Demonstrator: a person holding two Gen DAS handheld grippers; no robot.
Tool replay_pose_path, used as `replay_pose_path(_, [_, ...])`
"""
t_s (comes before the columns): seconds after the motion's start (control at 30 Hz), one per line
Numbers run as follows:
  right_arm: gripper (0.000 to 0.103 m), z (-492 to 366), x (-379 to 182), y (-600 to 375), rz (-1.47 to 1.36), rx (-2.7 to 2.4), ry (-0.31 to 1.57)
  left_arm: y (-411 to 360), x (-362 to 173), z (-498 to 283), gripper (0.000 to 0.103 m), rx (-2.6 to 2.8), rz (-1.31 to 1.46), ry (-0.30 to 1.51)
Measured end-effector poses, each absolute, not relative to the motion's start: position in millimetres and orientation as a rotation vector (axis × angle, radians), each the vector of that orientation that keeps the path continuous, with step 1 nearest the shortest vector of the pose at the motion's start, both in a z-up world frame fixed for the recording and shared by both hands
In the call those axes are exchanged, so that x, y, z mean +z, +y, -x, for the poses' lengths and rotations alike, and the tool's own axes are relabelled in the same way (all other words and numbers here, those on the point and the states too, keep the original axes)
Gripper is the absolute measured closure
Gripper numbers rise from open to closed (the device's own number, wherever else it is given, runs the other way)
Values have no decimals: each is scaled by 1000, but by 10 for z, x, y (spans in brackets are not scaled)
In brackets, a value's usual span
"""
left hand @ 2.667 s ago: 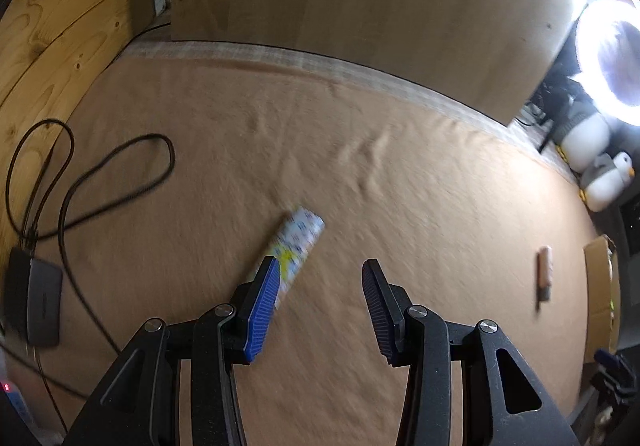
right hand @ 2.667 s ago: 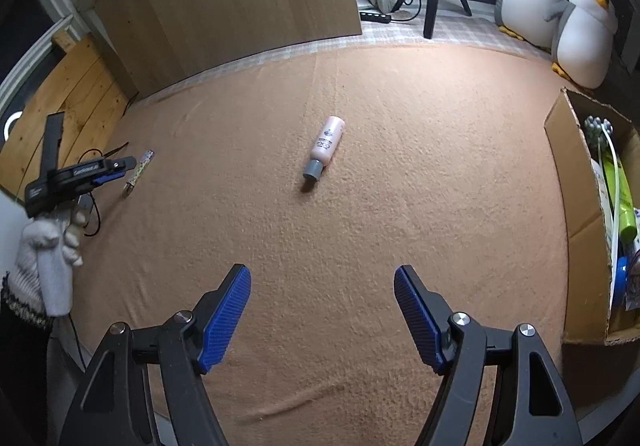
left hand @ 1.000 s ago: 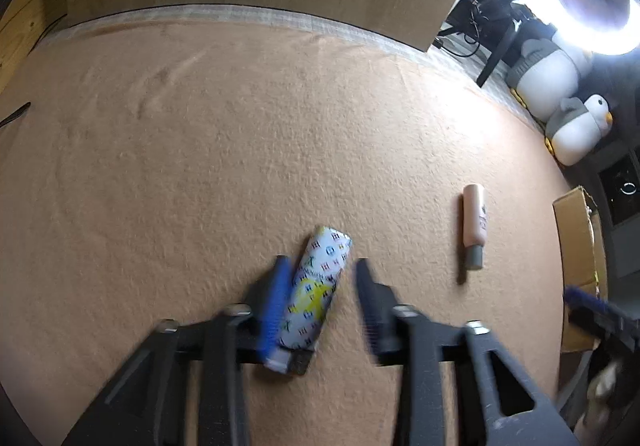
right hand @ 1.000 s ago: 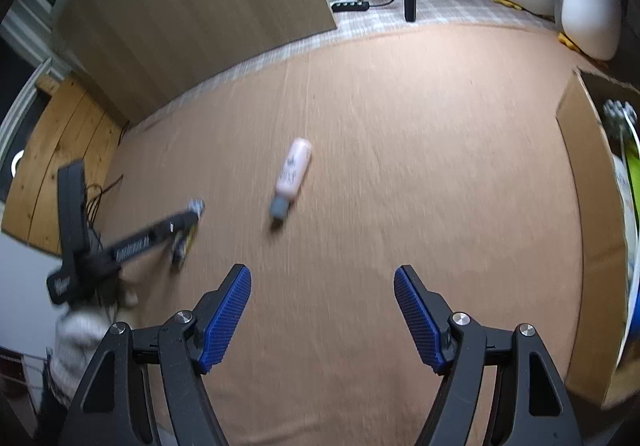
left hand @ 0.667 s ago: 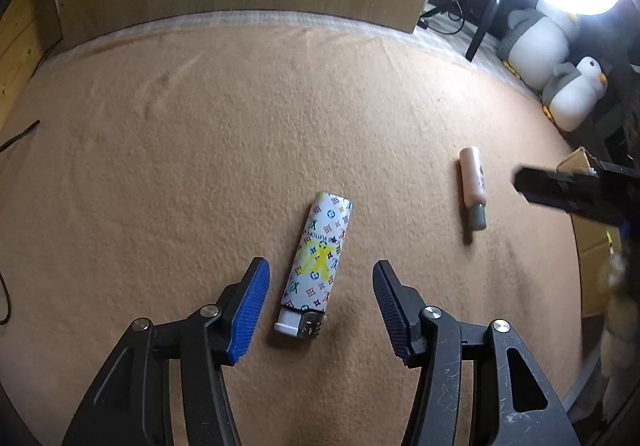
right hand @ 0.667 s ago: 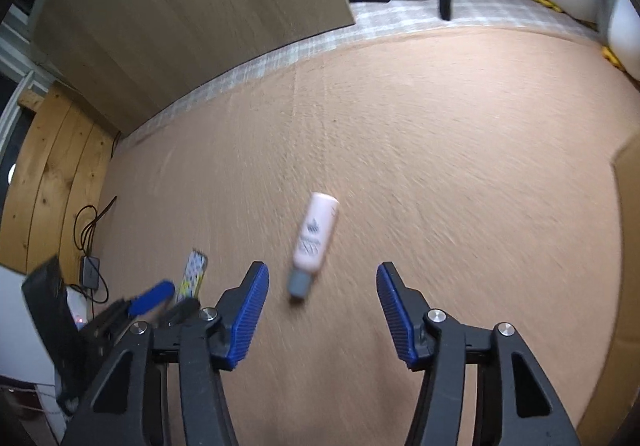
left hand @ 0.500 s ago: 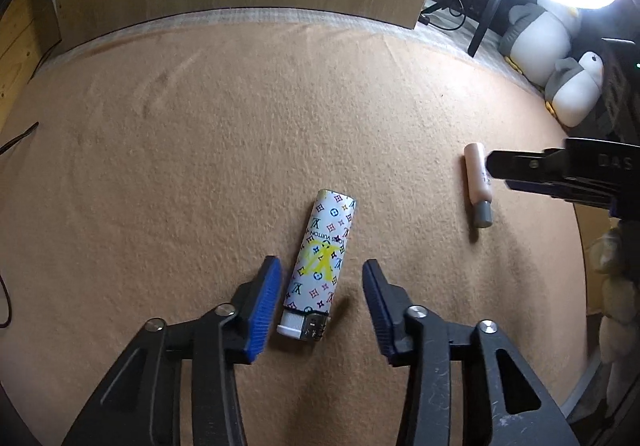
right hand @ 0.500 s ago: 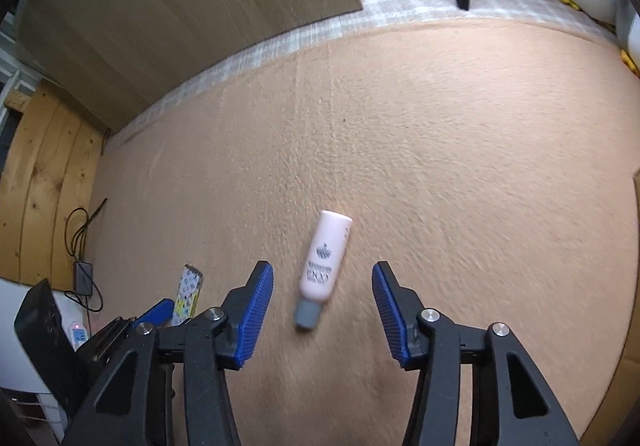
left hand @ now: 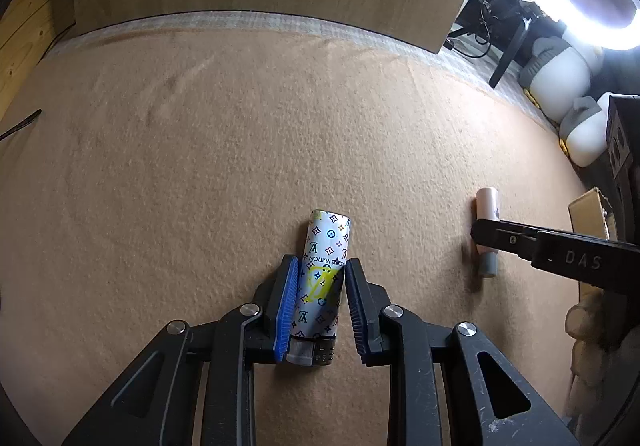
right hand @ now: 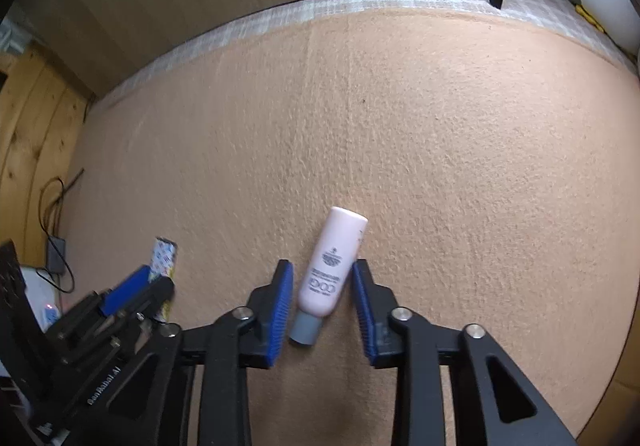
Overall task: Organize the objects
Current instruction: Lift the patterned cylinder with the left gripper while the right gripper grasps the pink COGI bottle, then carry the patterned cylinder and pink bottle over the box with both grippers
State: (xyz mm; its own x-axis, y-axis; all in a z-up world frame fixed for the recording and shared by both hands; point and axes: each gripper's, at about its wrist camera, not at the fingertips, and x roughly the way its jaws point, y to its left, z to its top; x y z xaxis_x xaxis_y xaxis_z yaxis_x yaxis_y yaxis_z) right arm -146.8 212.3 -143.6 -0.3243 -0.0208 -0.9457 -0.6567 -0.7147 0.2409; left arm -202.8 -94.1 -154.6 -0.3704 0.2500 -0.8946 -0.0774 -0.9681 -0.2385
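Your left gripper point(left hand: 320, 302) has just narrowed its fingers onto the patterned lighter point(left hand: 322, 286) lying on the tan blanket point(left hand: 200, 165). Your right gripper point(right hand: 322, 306) has closed in from wide around the pink bottle point(right hand: 332, 270), with slim gaps left beside it.

The patterned lighter point(left hand: 322, 278) has the words "LOUIS VUITTON" on its side, with many small "LV" signs all over it. The black arm of the right tool point(left hand: 576, 258) shows the letters "DAS". The pink bottle point(right hand: 332, 266) has print too, but it is too small to read.
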Motion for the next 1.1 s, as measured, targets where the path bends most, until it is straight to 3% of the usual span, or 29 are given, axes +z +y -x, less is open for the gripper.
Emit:
replay_pose_path(0.07, [81,1459,-1438,2118,1511,2093,851,-940,-1539,2009,50,2417,1638,-263])
replay_pose_path(0.1, [83,1455,-1439,2123,1514,2096,843,-944,-1533,1986,48,2422,1626,-273])
replay_pose_path(0.2, [84,1440,-1437,2104,1519,2114,813,-880,-1548,1933,52,2461,1605,-208])
replay_pose_path(0.27, [84,1415,-1433,2086,1522,2126,802,-872,-1550,1929,73,2476,1604,-202])
replay_pose_path(0.33, [84,1381,-1427,2068,1522,2137,793,-888,-1562,1958,78,2482,1605,-224])
replay_pose_path(0.73, [84,901,-1143,2015,1406,2197,847,-855,-1400,1764,78,2462,1573,-264])
replay_pose_path(1.1, [84,32,-694,2144,1212,2219,899,-140,-951,1617,78,2384,1437,-215])
